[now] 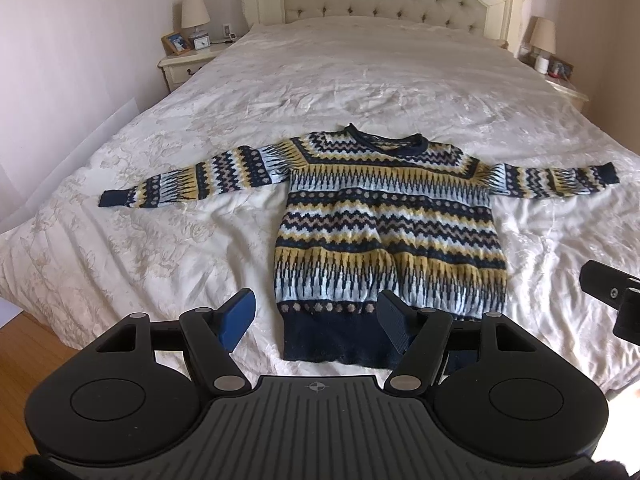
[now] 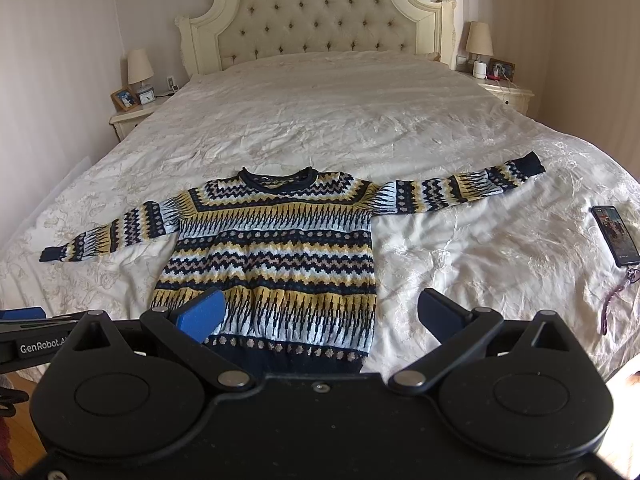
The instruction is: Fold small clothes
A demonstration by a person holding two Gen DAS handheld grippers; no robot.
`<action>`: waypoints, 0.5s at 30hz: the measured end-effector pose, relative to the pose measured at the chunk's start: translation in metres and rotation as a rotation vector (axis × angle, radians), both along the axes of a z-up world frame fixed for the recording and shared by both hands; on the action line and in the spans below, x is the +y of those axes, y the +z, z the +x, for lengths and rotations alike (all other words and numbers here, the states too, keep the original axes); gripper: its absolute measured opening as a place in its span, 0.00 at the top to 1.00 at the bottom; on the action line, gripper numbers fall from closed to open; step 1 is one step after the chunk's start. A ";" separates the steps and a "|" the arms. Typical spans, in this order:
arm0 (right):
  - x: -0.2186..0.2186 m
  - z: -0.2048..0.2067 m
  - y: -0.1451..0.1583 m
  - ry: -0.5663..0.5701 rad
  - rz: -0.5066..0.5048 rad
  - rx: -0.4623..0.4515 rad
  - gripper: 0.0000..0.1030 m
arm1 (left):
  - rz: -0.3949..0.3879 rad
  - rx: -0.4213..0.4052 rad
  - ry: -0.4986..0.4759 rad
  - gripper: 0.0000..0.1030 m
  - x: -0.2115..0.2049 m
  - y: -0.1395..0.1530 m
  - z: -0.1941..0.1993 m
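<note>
A small knitted sweater (image 1: 384, 216) with navy, yellow and pale blue zigzag bands lies flat, face up, on the white bedspread (image 1: 160, 264), both sleeves spread out to the sides and the neck towards the headboard. It also shows in the right wrist view (image 2: 276, 248). My left gripper (image 1: 316, 316) is open and empty, held just above the sweater's navy hem at its left corner. My right gripper (image 2: 320, 312) is open and empty above the hem's right part. Part of the right gripper (image 1: 612, 300) shows at the right edge of the left wrist view.
A phone (image 2: 612, 236) with a purple strap lies on the bedspread at the right. A tufted headboard (image 2: 320, 16) stands at the far end. Nightstands with lamps (image 2: 140, 68) and picture frames flank the bed. Wooden floor (image 1: 24, 340) shows at the near left.
</note>
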State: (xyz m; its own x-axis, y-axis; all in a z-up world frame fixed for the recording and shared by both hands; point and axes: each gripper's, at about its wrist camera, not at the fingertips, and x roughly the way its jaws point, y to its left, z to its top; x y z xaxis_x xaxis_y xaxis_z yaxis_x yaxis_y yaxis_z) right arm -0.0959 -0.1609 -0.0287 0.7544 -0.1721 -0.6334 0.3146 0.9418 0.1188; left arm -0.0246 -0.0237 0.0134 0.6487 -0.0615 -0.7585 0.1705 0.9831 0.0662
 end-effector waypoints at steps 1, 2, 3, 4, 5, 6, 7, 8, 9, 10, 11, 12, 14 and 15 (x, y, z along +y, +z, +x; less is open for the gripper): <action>0.000 0.000 0.000 0.000 0.000 0.000 0.01 | 0.001 -0.001 -0.002 0.36 0.000 0.000 0.000; 0.000 0.000 0.000 0.001 0.001 0.001 0.01 | 0.002 -0.001 -0.004 0.36 -0.001 0.000 0.001; 0.000 0.000 0.000 0.002 0.002 0.001 0.01 | 0.004 0.000 -0.005 0.36 -0.001 0.000 0.001; 0.000 0.000 0.000 0.002 0.002 0.001 0.01 | 0.002 0.000 -0.004 0.36 -0.001 0.000 0.001; 0.000 0.000 0.000 0.001 0.003 0.001 0.01 | 0.002 0.000 -0.006 0.36 -0.001 0.000 0.002; 0.000 0.000 0.000 0.001 0.004 0.001 0.01 | 0.003 0.000 -0.005 0.36 -0.001 0.000 0.002; 0.000 0.000 0.000 0.002 0.005 0.002 0.01 | 0.003 0.000 -0.004 0.36 -0.001 0.000 0.002; 0.000 0.000 0.000 0.002 0.007 0.004 0.01 | 0.001 0.001 -0.003 0.36 -0.001 0.000 0.002; 0.000 0.001 0.000 0.003 0.008 0.005 0.01 | 0.001 0.001 -0.003 0.36 -0.001 0.000 0.001; 0.001 0.002 0.000 0.005 0.009 0.006 0.01 | 0.003 0.003 -0.003 0.36 -0.001 -0.001 0.002; 0.001 0.002 0.001 0.006 0.010 0.007 0.01 | 0.004 0.005 -0.002 0.36 -0.001 -0.001 0.003; 0.002 0.004 0.001 0.007 0.012 0.008 0.01 | 0.004 0.008 -0.003 0.36 -0.001 -0.002 0.004; 0.004 0.005 0.001 0.007 0.011 0.009 0.01 | 0.002 0.014 -0.003 0.36 0.002 -0.004 0.006; 0.004 0.005 0.000 0.007 0.011 0.009 0.01 | 0.001 0.015 -0.003 0.36 0.004 -0.004 0.007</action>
